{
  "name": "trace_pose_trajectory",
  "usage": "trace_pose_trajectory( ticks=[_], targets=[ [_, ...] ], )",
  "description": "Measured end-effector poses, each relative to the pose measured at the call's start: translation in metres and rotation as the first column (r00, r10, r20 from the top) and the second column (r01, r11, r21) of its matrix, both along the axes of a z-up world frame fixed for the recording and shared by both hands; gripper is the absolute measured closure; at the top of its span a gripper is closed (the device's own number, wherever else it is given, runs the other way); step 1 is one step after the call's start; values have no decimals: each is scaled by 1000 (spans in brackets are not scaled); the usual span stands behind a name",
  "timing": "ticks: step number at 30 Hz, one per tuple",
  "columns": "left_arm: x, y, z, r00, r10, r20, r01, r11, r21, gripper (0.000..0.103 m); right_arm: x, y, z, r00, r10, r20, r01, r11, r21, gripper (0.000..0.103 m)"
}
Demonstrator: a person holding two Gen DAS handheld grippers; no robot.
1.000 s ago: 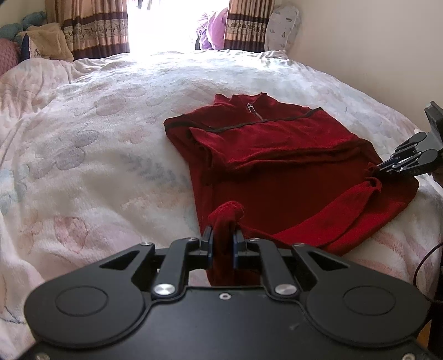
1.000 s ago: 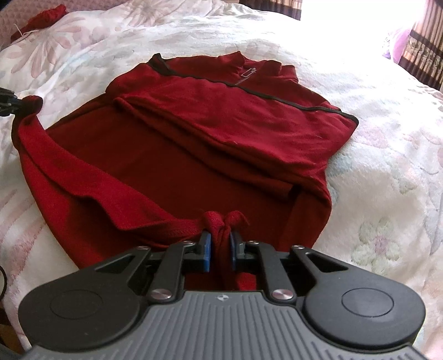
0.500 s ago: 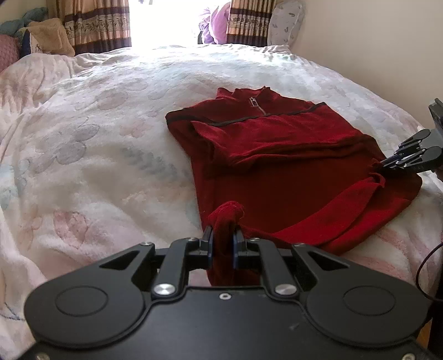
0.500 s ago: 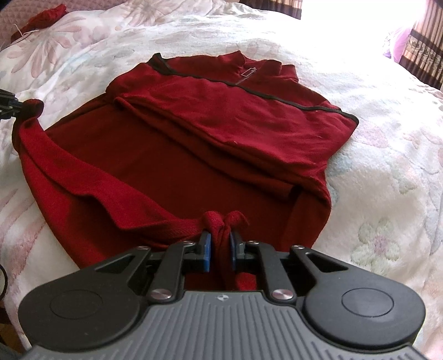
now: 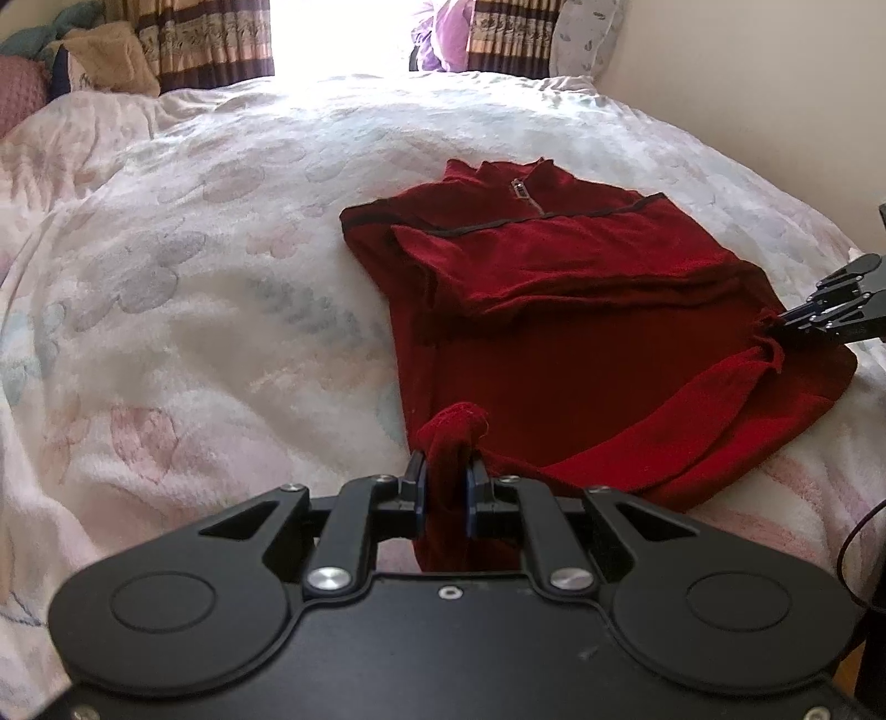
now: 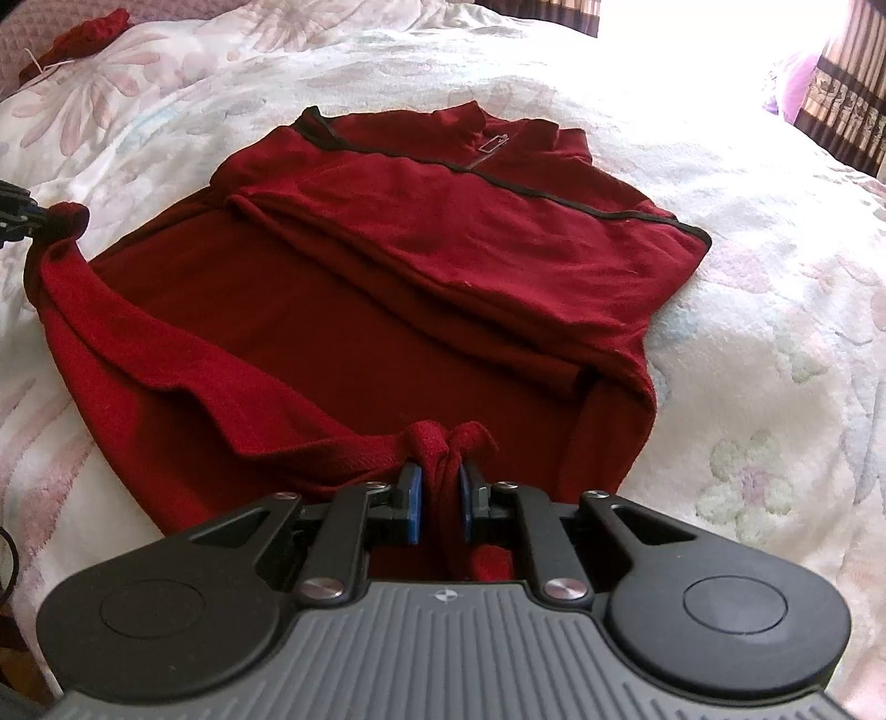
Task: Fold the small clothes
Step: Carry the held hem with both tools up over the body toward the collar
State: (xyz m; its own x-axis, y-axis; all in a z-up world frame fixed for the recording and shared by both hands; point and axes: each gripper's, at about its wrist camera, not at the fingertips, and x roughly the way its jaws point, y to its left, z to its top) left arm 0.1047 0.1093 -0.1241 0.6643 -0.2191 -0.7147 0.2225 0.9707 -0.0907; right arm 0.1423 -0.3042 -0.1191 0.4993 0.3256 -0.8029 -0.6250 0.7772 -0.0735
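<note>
A dark red zip-neck sweater (image 5: 581,310) lies on the bed with its sleeves folded across the chest and its collar at the far end. It also shows in the right wrist view (image 6: 415,288). My left gripper (image 5: 446,482) is shut on the sweater's near left hem corner. My right gripper (image 6: 440,484) is shut on the near right hem corner. The hem edge between them is raised and rolled toward the collar. Each gripper shows in the other's view: the right gripper (image 5: 775,327), the left gripper (image 6: 33,221).
The bed's white floral blanket (image 5: 194,288) spreads wide to the left of the sweater. Pillows (image 5: 66,72) and curtains stand at the far end by a bright window. A second red cloth (image 6: 77,39) lies at the far left. A wall runs along the right.
Both grippers have moved a little forward toward the collar with the hem corners in them; the sweater sits slightly farther up in the left view. The grips have not changed.
</note>
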Motion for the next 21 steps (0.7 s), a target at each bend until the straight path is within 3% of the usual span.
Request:
trace_pose_trajectory(
  ticks=[8,13,21],
  targets=[
    [9,0,5,998,60,-9,-61,998,-6,91,-3,-2,1,1000,-15,15,14,1000,8,88],
    [26,-1,32,996,54,68,-54,999,-2,92,-15,-4,22,989,-71,127,63,996,63,88],
    [57,4,68,971,129,199,-125,992,-31,96,-22,-25,64,924,-262,278,199,951,236,90]
  ],
)
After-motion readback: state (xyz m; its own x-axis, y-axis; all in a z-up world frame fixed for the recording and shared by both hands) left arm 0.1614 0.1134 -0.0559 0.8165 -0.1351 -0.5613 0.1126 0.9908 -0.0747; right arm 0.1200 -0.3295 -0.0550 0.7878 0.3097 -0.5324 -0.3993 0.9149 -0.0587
